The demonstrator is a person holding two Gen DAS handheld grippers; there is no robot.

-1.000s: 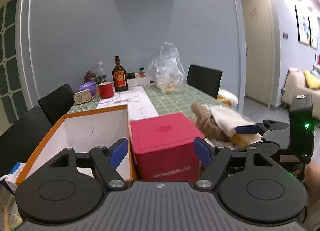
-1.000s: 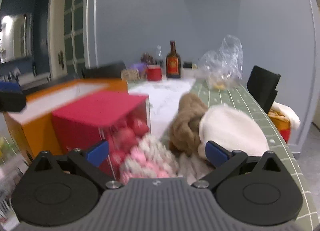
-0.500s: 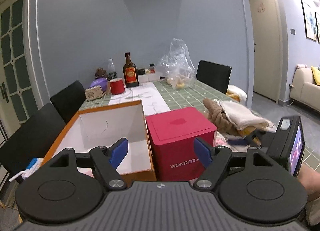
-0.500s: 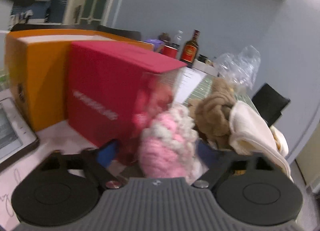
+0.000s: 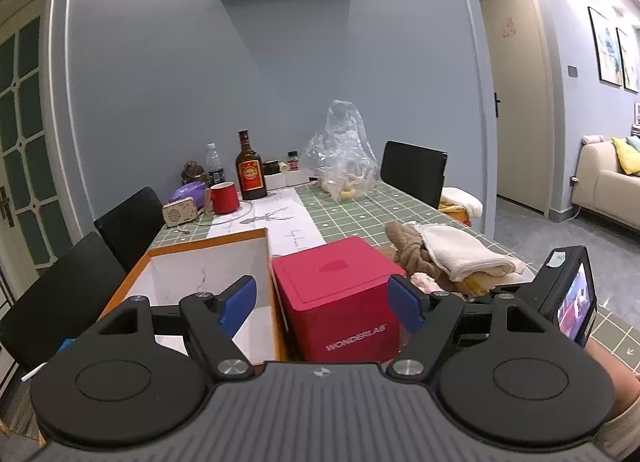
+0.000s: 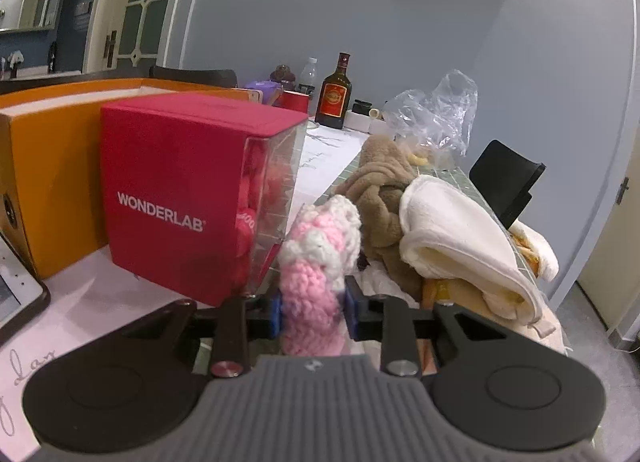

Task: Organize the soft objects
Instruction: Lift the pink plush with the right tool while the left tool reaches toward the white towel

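My right gripper [image 6: 312,312] is shut on a pink and white knitted piece [image 6: 318,262], low beside the red WONDERLAB box [image 6: 172,198]. Behind it lies a pile of soft things: a brown braided plush [image 6: 380,190] and a cream towel [image 6: 456,230]. My left gripper [image 5: 322,302] is open and empty, held above the near ends of the orange box [image 5: 208,246] with a white inside and the red box [image 5: 340,286]. The pile shows in the left wrist view too, with the brown plush [image 5: 408,250] and cream towel [image 5: 460,254]. The right gripper's body [image 5: 560,302] is at the right.
At the table's far end stand a brown bottle [image 5: 250,174], a red mug [image 5: 224,198], a small radio [image 5: 180,214] and a clear plastic bag [image 5: 344,158]. Black chairs [image 5: 128,218] line both sides. A tablet [image 6: 16,294] lies at the near left.
My right gripper has dropped low and closed on the pink and white knitted piece. My left gripper has risen and pulled back slightly, staying open.
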